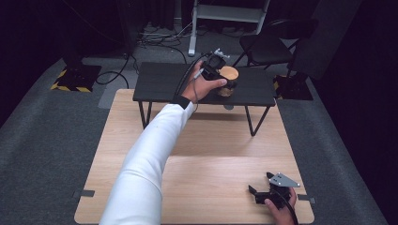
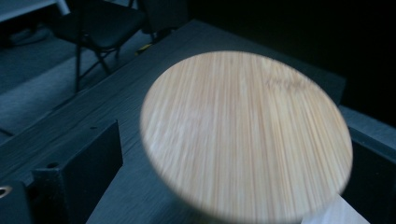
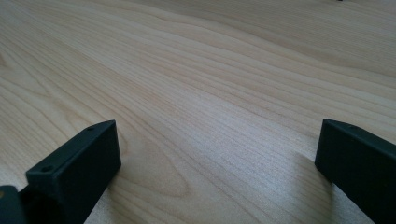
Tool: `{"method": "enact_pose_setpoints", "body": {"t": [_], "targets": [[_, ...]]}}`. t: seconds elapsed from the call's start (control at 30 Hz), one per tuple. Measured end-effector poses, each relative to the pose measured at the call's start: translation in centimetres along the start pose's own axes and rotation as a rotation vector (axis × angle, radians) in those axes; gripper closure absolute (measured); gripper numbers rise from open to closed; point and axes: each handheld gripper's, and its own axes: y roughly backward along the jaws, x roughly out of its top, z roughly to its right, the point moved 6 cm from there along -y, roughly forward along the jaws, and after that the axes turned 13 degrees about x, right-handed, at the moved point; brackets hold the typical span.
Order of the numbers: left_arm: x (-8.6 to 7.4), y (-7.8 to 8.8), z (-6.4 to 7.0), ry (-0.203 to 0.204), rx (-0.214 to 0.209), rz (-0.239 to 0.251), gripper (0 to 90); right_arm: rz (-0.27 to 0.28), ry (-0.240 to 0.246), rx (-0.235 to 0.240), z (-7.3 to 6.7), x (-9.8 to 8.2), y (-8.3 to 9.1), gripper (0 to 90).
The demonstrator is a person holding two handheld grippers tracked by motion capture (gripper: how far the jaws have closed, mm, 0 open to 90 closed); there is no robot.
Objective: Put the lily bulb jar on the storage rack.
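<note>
Because the left gripper [image 1: 224,79] has been carried far forward on an outstretched white-sleeved arm [image 1: 145,164], it is seen at the round jar with a pale bamboo lid [image 1: 228,80], which stands on the low black table [image 1: 159,84] set across the far end of the light wooden tabletop [image 1: 187,159]. In the left gripper view the lid's striped disc [image 2: 245,135] is seen between the two black jaws, which stand wide on either side of it; no pressing of the pads on the jar can be made out, so the jar is judged to be released rather than clamped, resting on its own base. The placing on the raised black surface is judged to be the purpose of the reach. The right gripper [image 1: 265,192] is kept low at the near right corner of the wooden tabletop, its jaws spread with nothing between them, presumably parked out of the way while the other hand works.
</note>
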Motion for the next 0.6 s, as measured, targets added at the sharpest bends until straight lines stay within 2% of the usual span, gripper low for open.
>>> {"method": "enact_pose_setpoints", "body": {"t": [0.17, 0.23, 0.3, 0.4, 0.53, 0.6], "targets": [[-0.8, 2.2, -0.5, 0.017, 0.021, 0.027, 1.5, 0.0, 0.0, 0.0, 0.0, 0.0, 0.0, 0.0], [-1.4, 3.2, -0.5, 0.006, 0.034, 0.024, 1.5, 0.0, 0.0, 0.0, 0.0, 0.0, 0.0, 0.0], [-1.7, 3.5, -0.5, 0.007, 0.034, 0.023, 1.5, 0.0, 0.0, 0.0, 0.0, 0.0, 0.0, 0.0], [-2.6, 4.6, -0.2, 0.022, 0.049, 0.035, 1.5, -0.001, 0.001, 0.0, 0.0, 0.0, 0.0, 0.0], [-4.3, 6.3, 0.9, 0.012, 0.054, 0.052, 1.5, 0.001, 0.0, -0.001, 0.0, 0.0, 0.0, 0.0], [-4.6, 6.7, 1.1, 0.009, 0.049, 0.052, 1.4, 0.001, 0.0, -0.001, 0.0, 0.0, 0.0, 0.0]]}}
